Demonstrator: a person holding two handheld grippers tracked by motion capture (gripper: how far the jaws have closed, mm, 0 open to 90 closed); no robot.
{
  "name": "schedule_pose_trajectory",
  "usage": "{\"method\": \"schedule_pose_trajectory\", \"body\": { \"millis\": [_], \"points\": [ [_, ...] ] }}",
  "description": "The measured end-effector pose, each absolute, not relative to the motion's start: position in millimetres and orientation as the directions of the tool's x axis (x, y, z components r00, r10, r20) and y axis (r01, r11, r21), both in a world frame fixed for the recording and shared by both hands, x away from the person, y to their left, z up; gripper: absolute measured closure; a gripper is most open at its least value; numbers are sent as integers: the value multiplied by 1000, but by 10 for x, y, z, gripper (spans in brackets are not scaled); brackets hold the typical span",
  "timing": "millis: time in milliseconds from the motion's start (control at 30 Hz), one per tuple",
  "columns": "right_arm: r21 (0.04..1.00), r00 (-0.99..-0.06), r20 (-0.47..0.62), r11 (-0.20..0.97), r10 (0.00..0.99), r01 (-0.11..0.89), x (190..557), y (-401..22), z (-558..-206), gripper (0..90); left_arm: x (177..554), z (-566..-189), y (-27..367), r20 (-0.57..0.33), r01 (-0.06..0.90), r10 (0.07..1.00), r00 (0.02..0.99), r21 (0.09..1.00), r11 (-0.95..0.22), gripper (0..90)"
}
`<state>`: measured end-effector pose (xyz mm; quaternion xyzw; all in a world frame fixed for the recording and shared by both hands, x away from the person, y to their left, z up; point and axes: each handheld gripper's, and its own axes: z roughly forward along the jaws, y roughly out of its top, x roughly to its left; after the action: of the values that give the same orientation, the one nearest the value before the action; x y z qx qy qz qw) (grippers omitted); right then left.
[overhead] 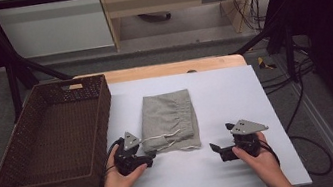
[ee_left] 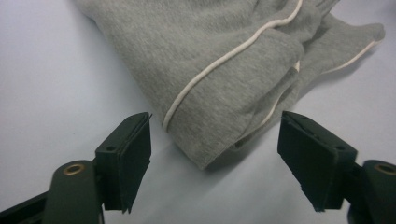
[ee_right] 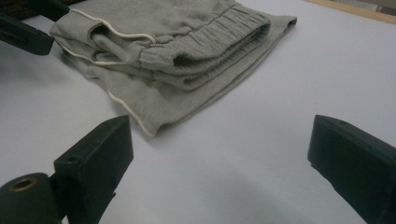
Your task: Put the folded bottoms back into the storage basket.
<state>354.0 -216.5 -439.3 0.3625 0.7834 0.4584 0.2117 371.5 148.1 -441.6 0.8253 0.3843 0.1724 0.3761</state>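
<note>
Left gripper [ee_left: 215,163] jaws wide, folded grey shorts [ee_left: 224,70] corner between them, untouched — risk: pinching one layer unfolds the stack.

High view: fixed above the person's side, facing forward and down, far enough to take in the whole white table [overhead: 216,101] and the floor beyond. Left gripper view: low, close over the sheet, looking along its jaws at a corner of the folded grey garment [ee_left: 224,70]. Right gripper view: low, slightly farther off. All three share that garment
</note>
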Motion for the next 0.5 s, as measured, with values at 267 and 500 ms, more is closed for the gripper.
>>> {"method": "schedule_pose_trajectory", "body": {
  "millis": [267,500],
  "points": [
    [870,-652,3,319,759,375,3536,-2153,-4393,74,3736,-4459,1461,-10,520,775,632,747,-415,394],
    [868,-658,-1,327,753,373,3537,-2143,-4399,73,3764,-4504,1447,-15,537,781,625,734,-416,402]
  ]
}}
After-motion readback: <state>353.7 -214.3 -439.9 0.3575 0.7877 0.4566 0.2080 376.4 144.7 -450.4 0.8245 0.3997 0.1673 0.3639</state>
